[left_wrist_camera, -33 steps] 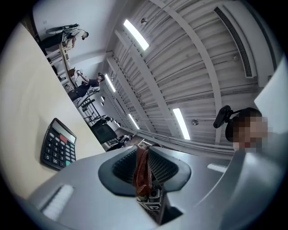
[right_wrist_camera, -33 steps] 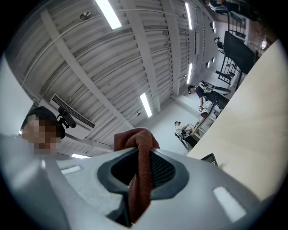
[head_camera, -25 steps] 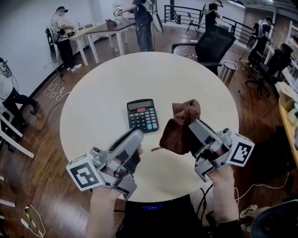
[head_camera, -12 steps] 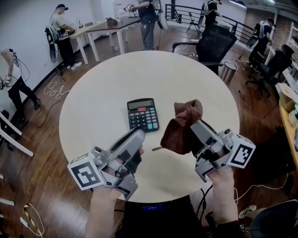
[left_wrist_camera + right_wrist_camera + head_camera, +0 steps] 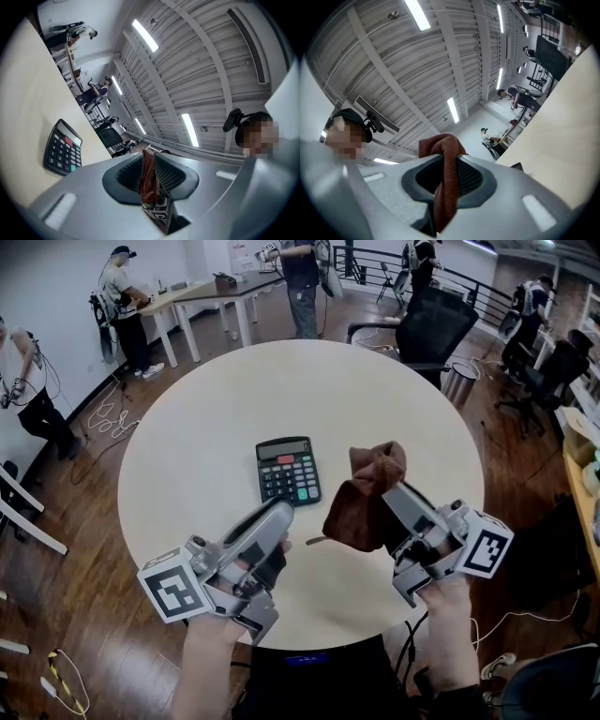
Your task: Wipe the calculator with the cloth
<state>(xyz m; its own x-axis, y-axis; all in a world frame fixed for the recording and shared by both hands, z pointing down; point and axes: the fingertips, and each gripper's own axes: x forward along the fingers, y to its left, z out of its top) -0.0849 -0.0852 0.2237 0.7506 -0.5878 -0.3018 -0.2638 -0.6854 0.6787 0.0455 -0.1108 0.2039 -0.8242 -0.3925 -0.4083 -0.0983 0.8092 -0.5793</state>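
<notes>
All the change is round the table (image 5: 187,484), not on it. The person beyond the table's left edge (image 5: 26,395), who a second ago was low and half cut off at the side of the head view, has come further in and now stands bent forward near the cables on the floor (image 5: 108,423). The person beyond the table's far edge (image 5: 302,282) has shifted a little to the right, raised hand with them. The calculator (image 5: 288,470) sits a shade higher in the head view, from a slight drift of the camera.

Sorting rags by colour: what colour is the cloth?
Reddish brown; head view shows the cloth best.
</notes>
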